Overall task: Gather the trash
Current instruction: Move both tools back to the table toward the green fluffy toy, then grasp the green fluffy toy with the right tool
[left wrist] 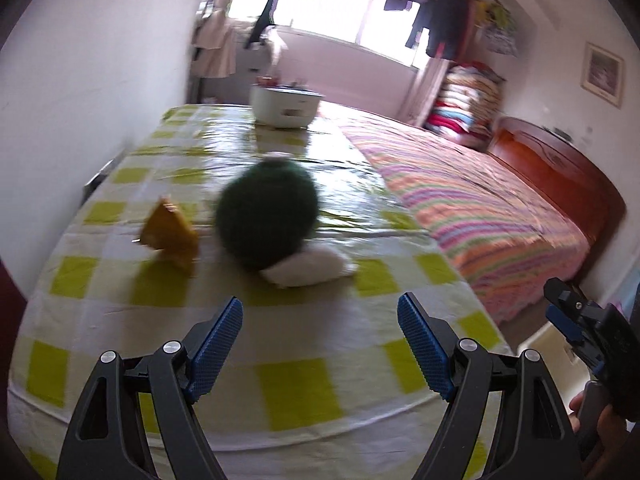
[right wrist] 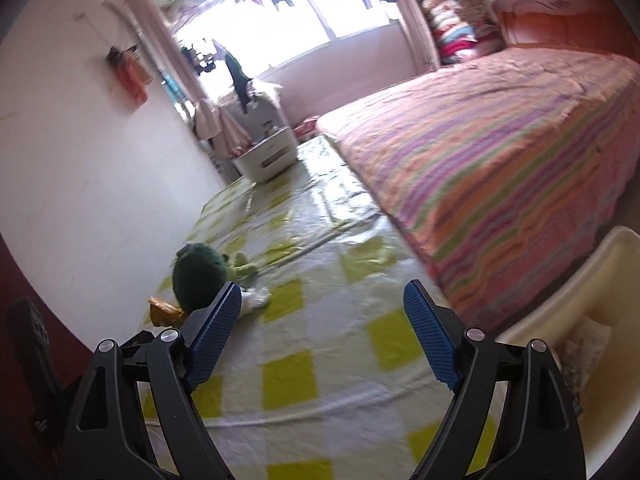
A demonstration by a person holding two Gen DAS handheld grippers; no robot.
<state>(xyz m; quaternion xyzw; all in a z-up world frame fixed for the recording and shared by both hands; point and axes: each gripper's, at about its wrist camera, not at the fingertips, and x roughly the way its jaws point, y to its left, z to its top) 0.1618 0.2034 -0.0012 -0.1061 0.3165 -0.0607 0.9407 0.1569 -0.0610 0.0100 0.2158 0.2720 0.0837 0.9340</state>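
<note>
On the yellow-checked cloth (left wrist: 280, 380) lie a crumpled orange wrapper (left wrist: 172, 232) and a white tissue wad (left wrist: 308, 266), on either side of a dark green plush toy (left wrist: 264, 212). My left gripper (left wrist: 320, 308) hovers open just short of the tissue, nothing between its blue pads. At the right edge of that view a hand holds the right gripper (left wrist: 568, 312). In the right wrist view my right gripper (right wrist: 323, 292) is open and empty. The plush (right wrist: 198, 276), wrapper (right wrist: 164, 312) and tissue (right wrist: 256, 298) sit beyond its left finger. A cream bin (right wrist: 560, 320) stands at lower right.
A bed with a striped pink cover (left wrist: 480, 208) and a wooden headboard (left wrist: 560, 168) runs along the right of the cloth. A white box (left wrist: 286, 108) stands at the cloth's far end. A white wall (left wrist: 100, 100) borders the left side.
</note>
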